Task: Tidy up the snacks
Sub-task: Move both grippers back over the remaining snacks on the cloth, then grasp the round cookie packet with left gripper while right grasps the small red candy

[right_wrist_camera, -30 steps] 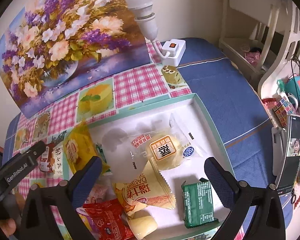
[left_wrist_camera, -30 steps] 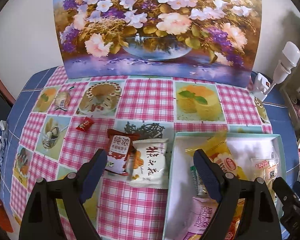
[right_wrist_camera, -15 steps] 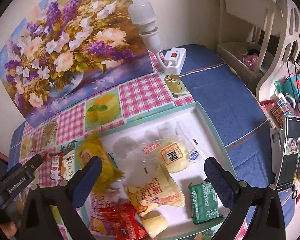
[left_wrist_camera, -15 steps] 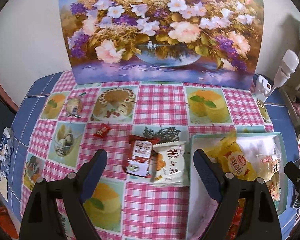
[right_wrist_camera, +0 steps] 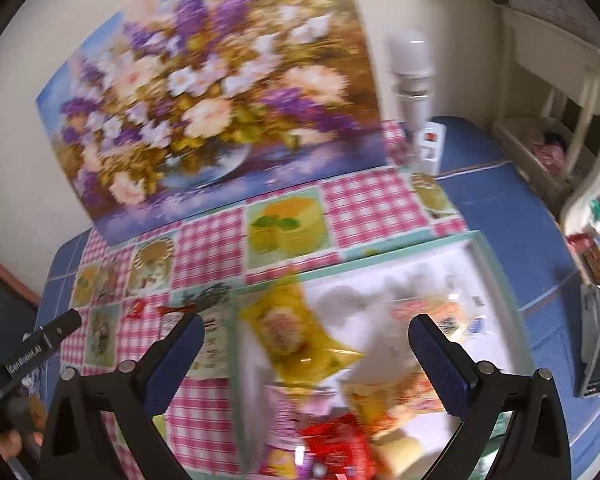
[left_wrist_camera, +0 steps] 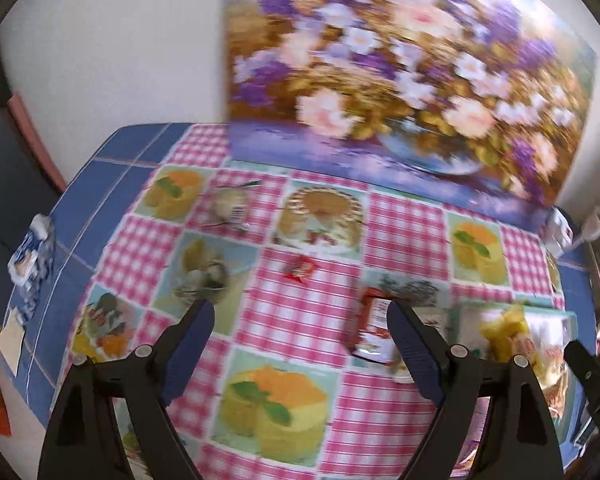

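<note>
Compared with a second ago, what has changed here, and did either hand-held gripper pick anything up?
Both views have swung left across the tablecloth: the left hand-held gripper now faces bare cloth rather than the tray. The right hand-held gripper has pulled back slightly. Nothing was grasped or released. Both stay open and empty; the red packet, small red candy and tray snacks lie unmoved.

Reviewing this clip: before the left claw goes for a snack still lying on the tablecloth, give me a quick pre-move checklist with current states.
1. Left claw open and empty: ok.
2. Right claw open and empty: ok.
3. Small red candy loose on the tablecloth, nothing on top: ok.
4. Red snack packet outside the tray: ok, partly hidden by a finger.
5. Free space in tray: ok, bare white patch at the back.
6. Sharp view for aiming: not ok, both views blurred.
</note>
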A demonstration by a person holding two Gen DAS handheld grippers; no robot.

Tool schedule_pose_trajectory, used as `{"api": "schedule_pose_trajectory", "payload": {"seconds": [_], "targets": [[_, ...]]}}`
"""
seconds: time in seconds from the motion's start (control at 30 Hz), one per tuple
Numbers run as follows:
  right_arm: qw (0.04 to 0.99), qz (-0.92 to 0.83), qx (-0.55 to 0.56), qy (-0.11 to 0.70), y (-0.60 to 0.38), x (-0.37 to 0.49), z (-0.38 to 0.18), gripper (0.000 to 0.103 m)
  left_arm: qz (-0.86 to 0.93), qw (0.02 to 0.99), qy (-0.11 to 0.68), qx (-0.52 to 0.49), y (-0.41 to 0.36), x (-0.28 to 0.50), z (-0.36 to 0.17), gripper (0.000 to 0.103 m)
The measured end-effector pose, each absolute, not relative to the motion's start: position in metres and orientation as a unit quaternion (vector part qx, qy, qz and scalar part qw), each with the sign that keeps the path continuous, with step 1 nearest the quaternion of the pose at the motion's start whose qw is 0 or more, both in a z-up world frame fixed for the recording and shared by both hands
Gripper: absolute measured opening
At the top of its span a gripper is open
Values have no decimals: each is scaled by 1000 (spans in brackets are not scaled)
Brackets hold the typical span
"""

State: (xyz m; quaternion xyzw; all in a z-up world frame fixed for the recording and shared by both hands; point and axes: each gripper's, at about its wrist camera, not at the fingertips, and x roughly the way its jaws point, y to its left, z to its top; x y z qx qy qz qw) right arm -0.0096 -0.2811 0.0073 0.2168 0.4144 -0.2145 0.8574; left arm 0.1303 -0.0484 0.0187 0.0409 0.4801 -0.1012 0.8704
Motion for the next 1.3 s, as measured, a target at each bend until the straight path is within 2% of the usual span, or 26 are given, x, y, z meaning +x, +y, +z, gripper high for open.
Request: {"api": "schedule_pose_trajectory", "payload": {"seconds": [0.6, 1.3], "targets": [[854, -145, 190, 462, -195, 59, -28, 103, -55, 866, 496, -25, 42, 164, 8, 88], [841, -129, 174, 496, -168, 91, -65, 101, -60, 846, 526, -53, 65, 191, -23, 88]]}}
